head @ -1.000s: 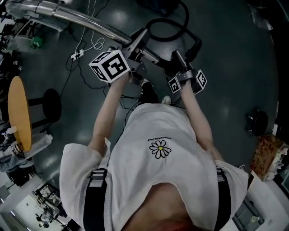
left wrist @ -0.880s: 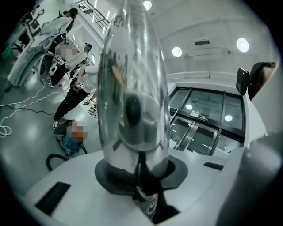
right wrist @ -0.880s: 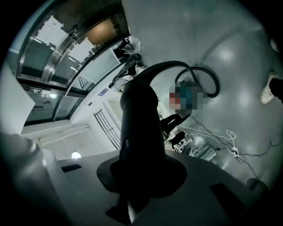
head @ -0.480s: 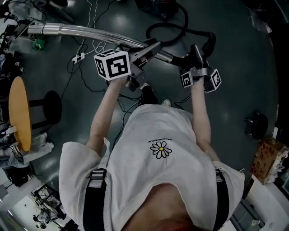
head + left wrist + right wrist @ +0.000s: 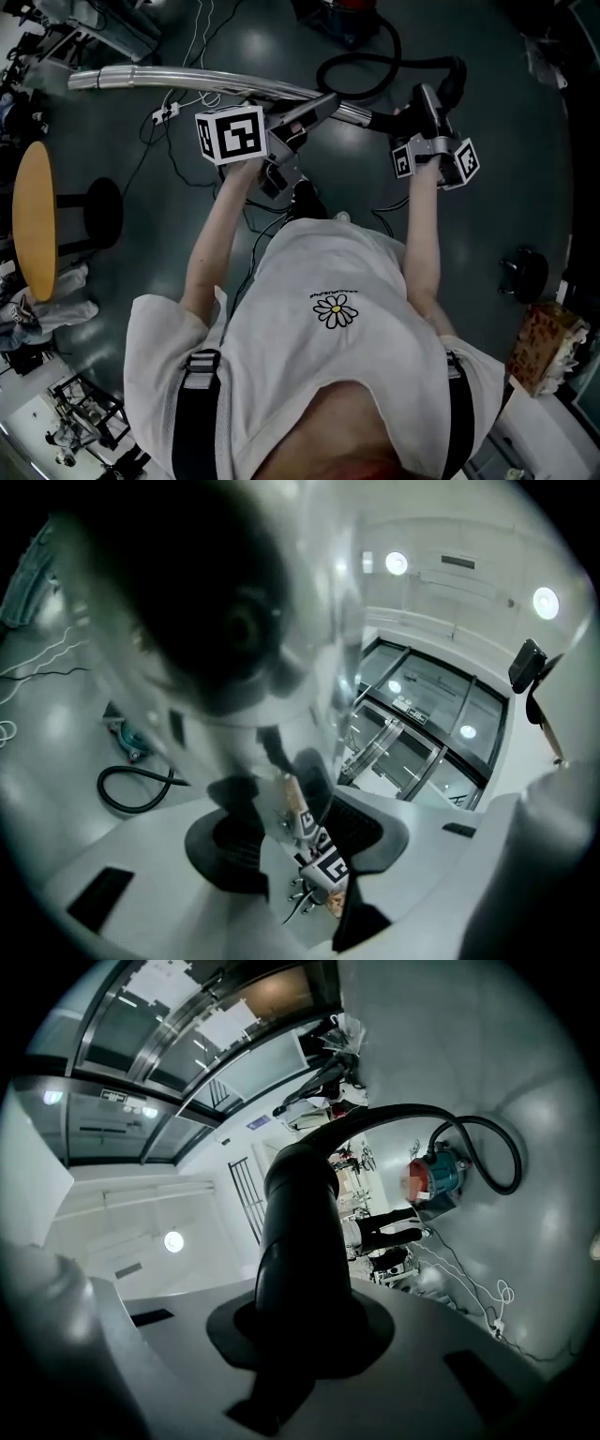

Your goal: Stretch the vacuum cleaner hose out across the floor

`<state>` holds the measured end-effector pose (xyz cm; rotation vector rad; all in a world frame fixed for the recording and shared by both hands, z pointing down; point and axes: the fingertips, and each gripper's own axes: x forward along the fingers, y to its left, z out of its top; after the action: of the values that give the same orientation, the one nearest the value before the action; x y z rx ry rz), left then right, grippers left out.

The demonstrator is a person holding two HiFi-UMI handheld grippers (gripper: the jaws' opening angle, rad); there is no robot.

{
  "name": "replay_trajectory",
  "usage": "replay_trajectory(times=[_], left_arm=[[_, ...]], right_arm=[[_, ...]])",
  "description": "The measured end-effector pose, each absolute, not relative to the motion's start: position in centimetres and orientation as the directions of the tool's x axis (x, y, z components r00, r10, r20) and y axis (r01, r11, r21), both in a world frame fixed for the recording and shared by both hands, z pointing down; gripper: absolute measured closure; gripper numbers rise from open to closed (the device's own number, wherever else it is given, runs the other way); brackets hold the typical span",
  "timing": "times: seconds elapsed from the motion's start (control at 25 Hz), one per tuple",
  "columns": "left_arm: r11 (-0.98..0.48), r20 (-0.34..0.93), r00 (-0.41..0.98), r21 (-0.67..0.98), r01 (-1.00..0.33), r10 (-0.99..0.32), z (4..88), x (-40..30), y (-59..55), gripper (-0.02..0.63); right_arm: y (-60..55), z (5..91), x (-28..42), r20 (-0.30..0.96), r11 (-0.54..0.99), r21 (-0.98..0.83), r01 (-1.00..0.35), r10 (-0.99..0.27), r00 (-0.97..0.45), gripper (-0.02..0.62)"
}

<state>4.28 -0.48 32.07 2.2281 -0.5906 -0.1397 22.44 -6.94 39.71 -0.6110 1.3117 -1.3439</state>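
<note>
A silver wand [image 5: 187, 77] runs from the upper left to a black hose [image 5: 412, 63], which loops back to the vacuum cleaner [image 5: 342, 14] at the top edge. My left gripper [image 5: 305, 114] is at the wand's near end with its jaws opening. In the left gripper view the wand [image 5: 309, 649] is a blur just ahead of the left gripper [image 5: 291, 841], whose pads do not press on it. My right gripper [image 5: 427, 101] is shut on the hose's stiff end. In the right gripper view the hose [image 5: 300, 1222] rises from the right gripper [image 5: 291, 1335] and curves to the vacuum cleaner [image 5: 433, 1177].
A round wooden table [image 5: 37, 234] and a black stool [image 5: 94, 211] stand at the left. A power strip with white cables [image 5: 164, 114] lies under the wand. Another black stool [image 5: 525, 272] and a patterned box [image 5: 544, 347] sit at the right. The person's shoe [image 5: 309, 197] is below the grippers.
Both grippers have moved up and to the right. The wand has swung flatter across the floor, and the hose's end has followed. The left jaws have come apart off the wand.
</note>
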Motion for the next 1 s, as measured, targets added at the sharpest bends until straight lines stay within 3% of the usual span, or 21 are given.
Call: replay_trajectory(times=[0.16, 0.24, 0.32, 0.4, 0.48, 0.6, 0.68, 0.8, 0.92, 1.0], left_arm=[[-0.582, 0.173, 0.924, 0.733, -0.352, -0.341, 33.3, 2.9, 2.1, 0.446], [-0.678, 0.272, 0.946, 0.662, -0.318, -0.178, 34.8, 2.0, 5.9, 0.449], [-0.766, 0.355, 0.928, 0.563, -0.309, -0.114, 36.3, 0.4, 9.0, 0.449], [-0.785, 0.374, 0.908, 0.500, -0.367, -0.186, 36.9, -1.5, 9.0, 0.449], [-0.773, 0.301, 0.907, 0.484, -0.411, -0.294, 35.8, -2.7, 7.3, 0.449], [-0.785, 0.166, 0.880, 0.399, -0.473, -0.446, 32.3, -3.7, 4.2, 0.449], [-0.791, 0.135, 0.817, 0.204, -0.577, -0.561, 30.5, -4.0, 1.9, 0.449], [-0.731, 0.114, 0.724, -0.172, -0.660, -0.680, 28.7, -2.9, -0.3, 0.448], [-0.694, 0.110, 0.723, -0.407, -0.594, -0.682, 27.4, 0.2, -0.6, 0.444], [-0.685, 0.121, 0.743, -0.506, -0.525, -0.658, 27.3, 2.1, -0.5, 0.386]], right_arm=[[-7.3, 37.6, 22.5, -0.349, 0.276, -0.924, 0.266, -0.891, -0.289, 0.523], [-7.8, 36.5, 24.1, -0.356, 0.310, -0.931, 0.191, -0.888, -0.291, 0.523], [-8.2, 34.4, 26.2, -0.367, 0.356, -0.930, 0.091, -0.882, -0.297, 0.525], [-8.4, 31.5, 27.1, -0.351, 0.393, -0.918, -0.060, -0.872, -0.342, 0.532], [-8.5, 29.0, 26.1, -0.269, 0.407, -0.869, -0.279, -0.865, -0.424, 0.532], [-8.0, 26.6, 21.8, -0.068, 0.483, -0.646, -0.591, -0.808, -0.586, 0.532], [-6.7, 26.6, 18.0, 0.120, 0.575, -0.440, -0.690, -0.723, -0.680, 0.532], [-3.0, 29.1, 13.6, 0.444, 0.739, -0.145, -0.658, -0.545, -0.711, 0.532], [0.9, 32.2, 12.6, 0.690, 0.886, 0.087, -0.456, -0.384, -0.614, 0.531], [3.0, 33.5, 13.0, 0.779, 0.939, 0.171, -0.300, -0.315, -0.542, 0.531]])
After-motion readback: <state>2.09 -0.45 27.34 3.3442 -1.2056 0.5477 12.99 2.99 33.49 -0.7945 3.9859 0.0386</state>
